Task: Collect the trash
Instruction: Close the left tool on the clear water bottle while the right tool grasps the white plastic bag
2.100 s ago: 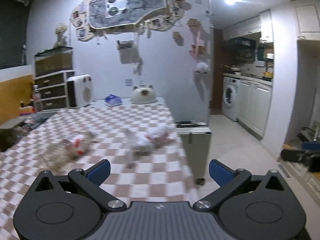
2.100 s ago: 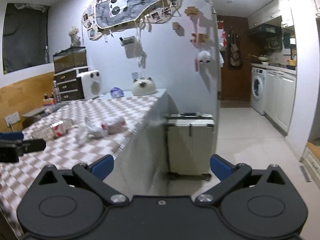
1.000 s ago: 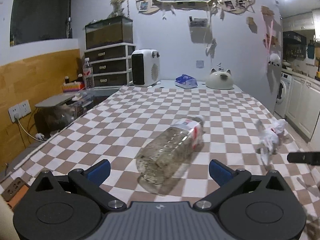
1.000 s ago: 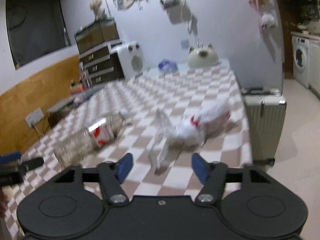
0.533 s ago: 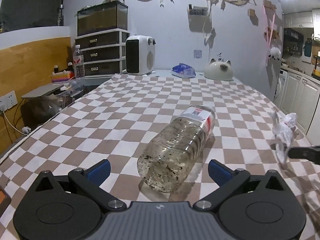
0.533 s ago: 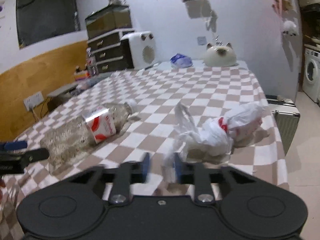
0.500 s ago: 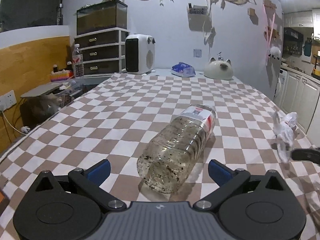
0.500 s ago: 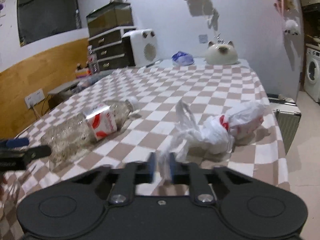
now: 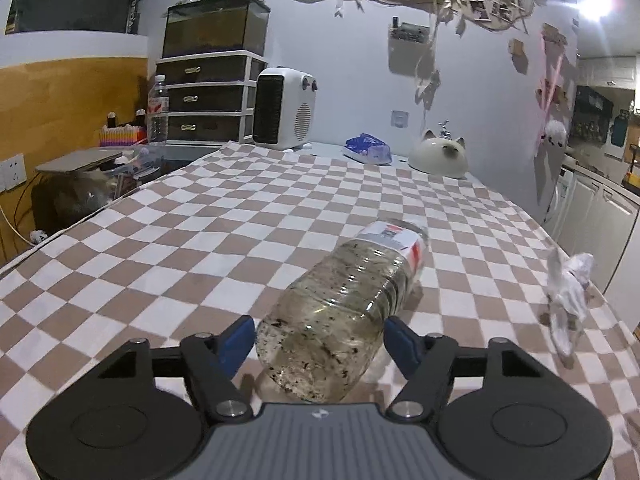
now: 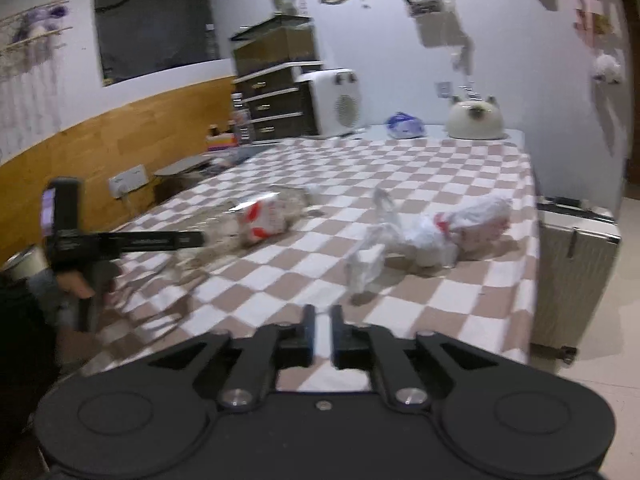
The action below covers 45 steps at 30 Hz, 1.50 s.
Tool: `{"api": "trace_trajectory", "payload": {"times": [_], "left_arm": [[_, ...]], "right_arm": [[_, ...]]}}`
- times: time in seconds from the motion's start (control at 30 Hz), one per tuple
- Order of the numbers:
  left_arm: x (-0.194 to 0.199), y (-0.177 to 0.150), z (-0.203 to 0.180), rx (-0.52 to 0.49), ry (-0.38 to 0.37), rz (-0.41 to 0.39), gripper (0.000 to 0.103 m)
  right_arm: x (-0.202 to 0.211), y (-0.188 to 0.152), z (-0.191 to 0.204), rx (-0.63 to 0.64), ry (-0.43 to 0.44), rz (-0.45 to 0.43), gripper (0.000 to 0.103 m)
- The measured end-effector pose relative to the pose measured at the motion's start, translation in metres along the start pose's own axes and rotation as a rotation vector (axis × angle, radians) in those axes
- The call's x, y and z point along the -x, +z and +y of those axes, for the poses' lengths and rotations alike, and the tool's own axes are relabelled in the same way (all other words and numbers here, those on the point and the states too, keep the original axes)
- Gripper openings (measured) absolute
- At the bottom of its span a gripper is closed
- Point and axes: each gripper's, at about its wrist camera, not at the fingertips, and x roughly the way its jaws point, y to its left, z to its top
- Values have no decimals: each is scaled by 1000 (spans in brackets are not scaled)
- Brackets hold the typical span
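Observation:
A clear plastic bottle (image 9: 348, 300) with a red and white label lies on its side on the checked tablecloth (image 9: 200, 240). My left gripper (image 9: 318, 332) has its blue pads (image 9: 240, 338) against both sides of the bottle's base, and its jaws are closing on it. In the right wrist view the same bottle (image 10: 260, 220) lies left of a crumpled white plastic bag (image 10: 432, 232). My right gripper (image 10: 323, 312) hovers short of the bag. Its jaws are opening, only slightly apart, with nothing between them.
A white heater (image 9: 282, 108), a blue packet (image 9: 366, 148) and a cat-shaped ceramic piece (image 9: 438, 156) stand at the table's far end. Dark drawers (image 9: 208, 100) stand at the back left. A pale suitcase (image 10: 572, 272) stands beside the table's right edge. A hand (image 10: 76, 284) holds the left gripper.
The left jaws have closed in from wide open onto the bottle's base. The right gripper has drawn back from the bag, its jaws narrowed to a small gap.

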Motion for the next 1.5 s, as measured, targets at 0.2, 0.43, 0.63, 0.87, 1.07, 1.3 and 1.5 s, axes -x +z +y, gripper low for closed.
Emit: {"api": "trace_trajectory", "payload": {"times": [0.2,0.43,0.63,0.87,1.07,1.3,1.5], "left_arm": [[39,-16,-25,-3,65,1,68],[85,-43,-52,61,88,16,69],[111,-52,-72,35,52,-22,69],[109,-54,-68,44,81,-53,88],[103,-50,-58,0,68,-62,95],[84,-40,-50,-13,34,-60,95],[70,-43,-48,1,25,-54,95]], "right_arm": [[-29,11,-10,-47,-35,2,24],[-82,28,-7,-124,-99,7,28],[-96,23,-6,-160,-96,36,7],[-23,-6,-2,-118,48,39,6],[54,-39,-7,-34,110,80,6],[115,-51,-22,-29,80,63,21],[111,-45,-18,-22,48,-2,72]]}}
